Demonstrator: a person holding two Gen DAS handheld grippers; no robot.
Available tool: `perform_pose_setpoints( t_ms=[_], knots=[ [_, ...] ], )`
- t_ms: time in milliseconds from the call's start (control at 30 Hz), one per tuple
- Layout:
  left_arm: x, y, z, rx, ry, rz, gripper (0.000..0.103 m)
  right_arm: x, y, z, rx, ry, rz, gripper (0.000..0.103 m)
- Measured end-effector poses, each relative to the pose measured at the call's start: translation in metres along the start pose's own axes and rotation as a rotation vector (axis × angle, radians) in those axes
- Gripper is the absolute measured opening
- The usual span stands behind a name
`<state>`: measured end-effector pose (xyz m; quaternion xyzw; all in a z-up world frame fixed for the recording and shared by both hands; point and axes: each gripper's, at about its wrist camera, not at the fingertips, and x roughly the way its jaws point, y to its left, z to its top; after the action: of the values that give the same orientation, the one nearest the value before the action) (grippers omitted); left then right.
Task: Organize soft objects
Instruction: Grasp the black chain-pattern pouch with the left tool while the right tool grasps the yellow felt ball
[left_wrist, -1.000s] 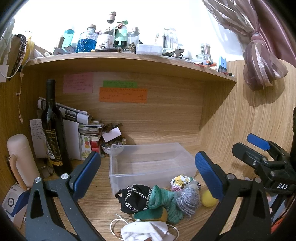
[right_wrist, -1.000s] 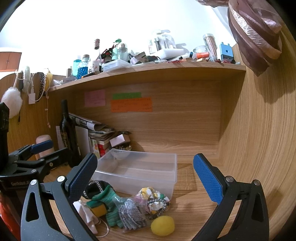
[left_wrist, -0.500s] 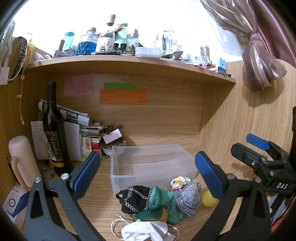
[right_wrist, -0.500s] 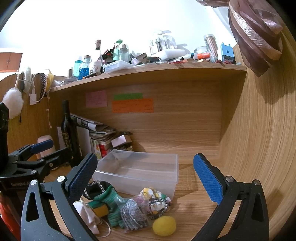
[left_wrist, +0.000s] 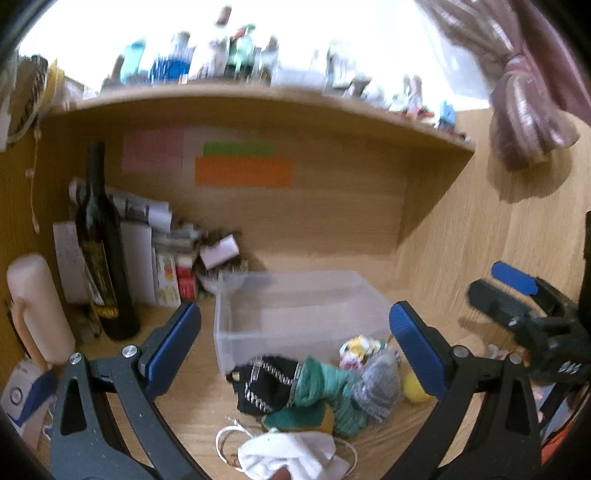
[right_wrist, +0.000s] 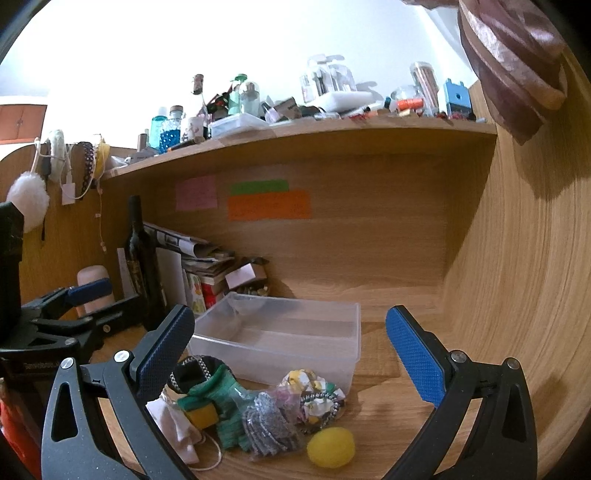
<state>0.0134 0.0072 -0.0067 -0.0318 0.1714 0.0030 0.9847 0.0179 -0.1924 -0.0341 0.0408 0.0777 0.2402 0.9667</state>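
Soft objects, heaped on the counter between the spread tongs of both tools: black chain-patterned pouch (right_wrist: 192, 373), green knit piece (right_wrist: 221, 391), grey mesh item (right_wrist: 269, 424), white cloth (left_wrist: 291, 454), yellow ball (right_wrist: 331, 446). Clear bin (right_wrist: 280, 332), empty, stood just behind.

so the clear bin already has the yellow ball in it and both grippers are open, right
Not quite. The clear bin has nothing in it; the yellow ball lies on the desk in front of it, as the right wrist view shows. The left gripper and the right gripper are both open.
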Motion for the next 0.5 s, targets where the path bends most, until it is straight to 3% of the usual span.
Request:
perform_pose_setpoints(
  t_ms=[133, 233, 333, 500],
  knots=[
    [0.024, 0.011, -0.016, -0.069, 0.098, -0.017, 0.101, 0.007, -0.011, -0.007, 0.025, 0.04, 0.02, 0.103],
    [0.041, 0.017, -0.03, -0.112, 0.116, -0.039, 0.082, 0.014, -0.02, -0.018, 0.042, 0.088, 0.01, 0.102],
    [0.054, 0.021, -0.043, -0.138, 0.179, -0.036, 0.079, 0.025, -0.029, -0.033, 0.049, 0.168, -0.012, 0.091],
    [0.071, 0.031, -0.055, -0.183, 0.242, -0.014, 0.065, 0.043, -0.046, -0.064, 0.067, 0.31, -0.045, 0.076]
  ],
)
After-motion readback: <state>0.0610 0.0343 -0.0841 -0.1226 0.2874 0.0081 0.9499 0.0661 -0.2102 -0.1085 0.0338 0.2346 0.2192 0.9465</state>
